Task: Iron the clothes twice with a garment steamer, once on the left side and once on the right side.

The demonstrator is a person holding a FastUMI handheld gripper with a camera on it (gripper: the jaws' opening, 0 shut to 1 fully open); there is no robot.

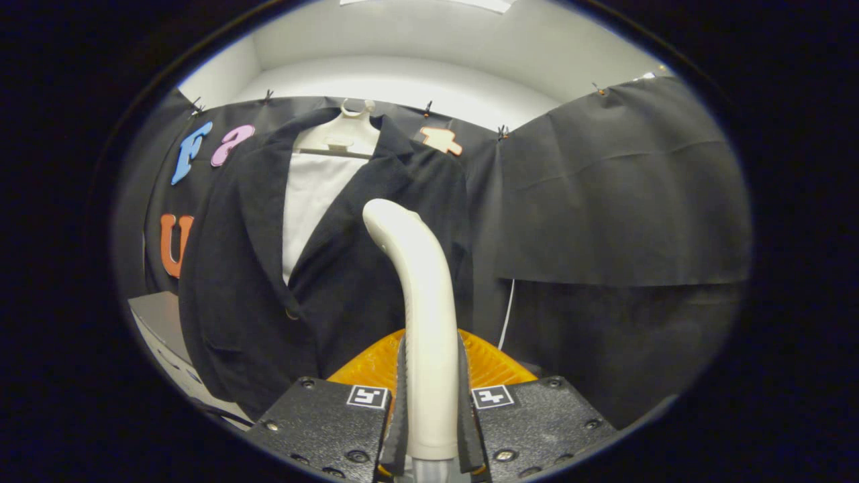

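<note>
**Steamer gripped upright, head facing the hanging jacket**

The gripper (429, 396) had both fingers closed on the handle of the steamer (419, 308), one pressing each side near its lower end. The grip sat low on the handle, probably so the long curved stem stood free above the fingers and the head could reach the cloth without the gripper itself brushing it. The handle rose nearly upright between the fingers and bent at the top toward the jacket (322, 268), so the steaming face pointed away from the camera and could not be seen; whether it touched the fabric could not be told.

Beyond the fingers the dark jacket hung open over a white shirt (312, 201) on a white hanger (342, 137), hooked at the top edge of the booth's black wall. Hanging let the front panels fall flat for vertical passes. The steamer head stood level with the chest, in front of the panel on the side of the buttons' overlap, away from the shirt opening.

The gripper was held level and pointed squarely at the garment, a pose that suited a straight stroke down one side.
</note>
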